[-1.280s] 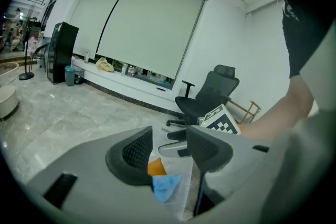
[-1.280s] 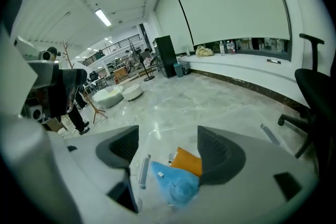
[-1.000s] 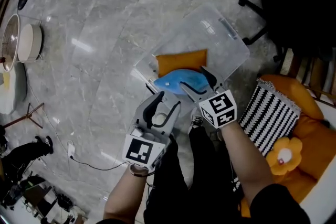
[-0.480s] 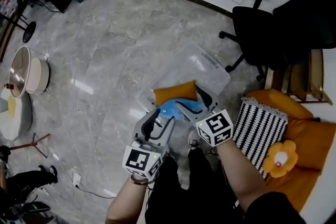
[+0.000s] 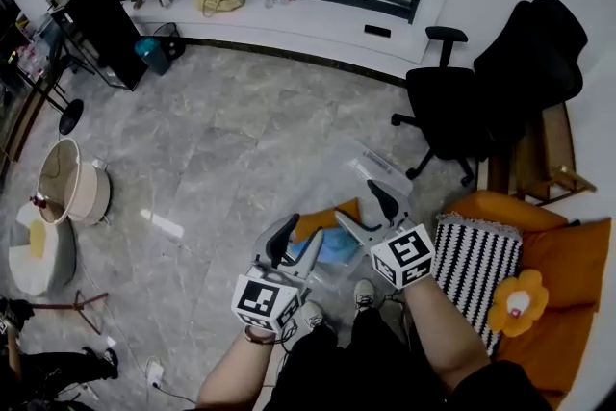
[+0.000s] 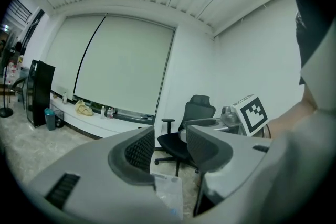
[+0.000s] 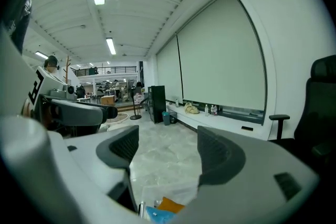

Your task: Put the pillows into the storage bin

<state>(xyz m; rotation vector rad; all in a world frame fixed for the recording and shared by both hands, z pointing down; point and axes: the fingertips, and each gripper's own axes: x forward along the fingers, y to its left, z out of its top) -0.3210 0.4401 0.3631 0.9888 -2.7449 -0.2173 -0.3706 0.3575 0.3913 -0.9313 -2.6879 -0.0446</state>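
A clear storage bin (image 5: 377, 176) stands on the floor with an orange pillow (image 5: 325, 218) and a blue pillow (image 5: 337, 247) inside it. Both grippers are raised above the bin's near end and point roughly level. My left gripper (image 5: 296, 244) is open with nothing between its fingers. My right gripper (image 5: 371, 212) is open and empty too. In the right gripper view (image 7: 165, 147) the orange pillow (image 7: 170, 203) and blue pillow (image 7: 156, 214) show far below the jaws. The left gripper view (image 6: 165, 147) shows a corner of the bin (image 6: 168, 194) beneath its jaws.
A black-and-white striped pillow (image 5: 476, 265) and a flower-shaped cushion (image 5: 520, 301) lie on an orange sofa (image 5: 563, 255) at the right. A black office chair (image 5: 448, 111) stands beyond the bin. A round basket (image 5: 67, 192) sits on the grey marble floor at the left.
Both grippers have risen away from the bin, still open. The blue pillow stays in the bin beside the orange one. The head view now takes in more of the room.
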